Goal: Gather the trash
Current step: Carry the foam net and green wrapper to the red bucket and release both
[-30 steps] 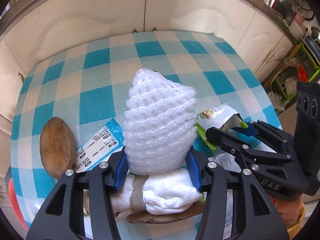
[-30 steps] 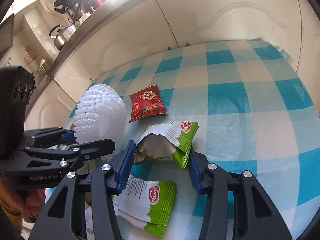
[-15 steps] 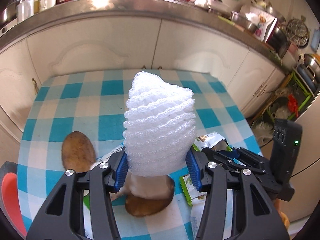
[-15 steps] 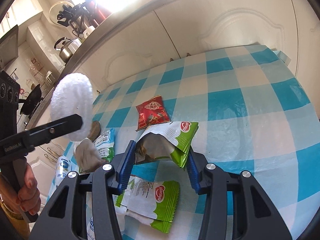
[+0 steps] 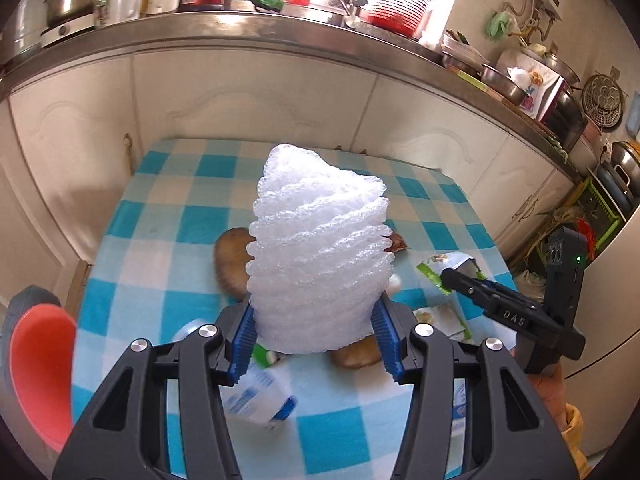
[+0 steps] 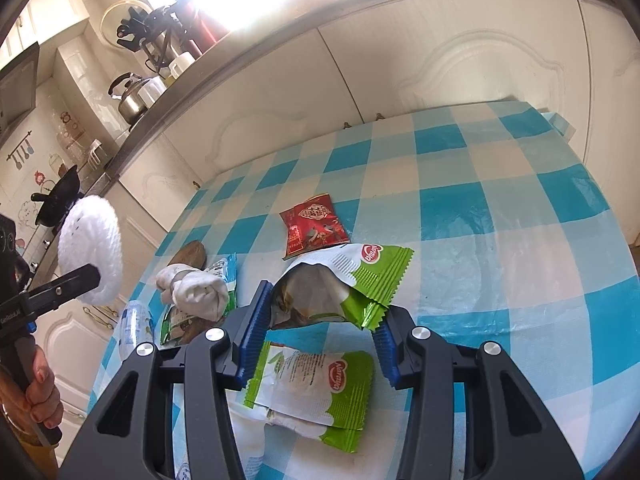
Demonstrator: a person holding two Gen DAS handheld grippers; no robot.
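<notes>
My left gripper (image 5: 314, 342) is shut on a white foam fruit net (image 5: 320, 256) and holds it well above the checked table (image 5: 160, 240); the net also shows in the right wrist view (image 6: 90, 248). My right gripper (image 6: 320, 336) is shut on an opened green-and-white snack bag (image 6: 340, 284), held just above the table. The right gripper also shows in the left wrist view (image 5: 460, 282). A second green-and-white bag (image 6: 316, 388) lies under it. A red wrapper (image 6: 314, 226), a rolled white cloth (image 6: 192, 292) and a blue-and-white wrapper (image 5: 260, 396) lie on the table.
A red-lined bin (image 5: 38, 372) stands left of the table. Brown flat pieces (image 5: 232, 256) lie mid-table. White cabinets (image 5: 240, 92) under a crowded steel counter run behind the table. A green rack (image 5: 600, 208) stands at the right.
My left gripper has lifted the foam net up and back from the table, leaving the cloth behind. My right gripper has kept its hold on the green bag and risen slightly.
</notes>
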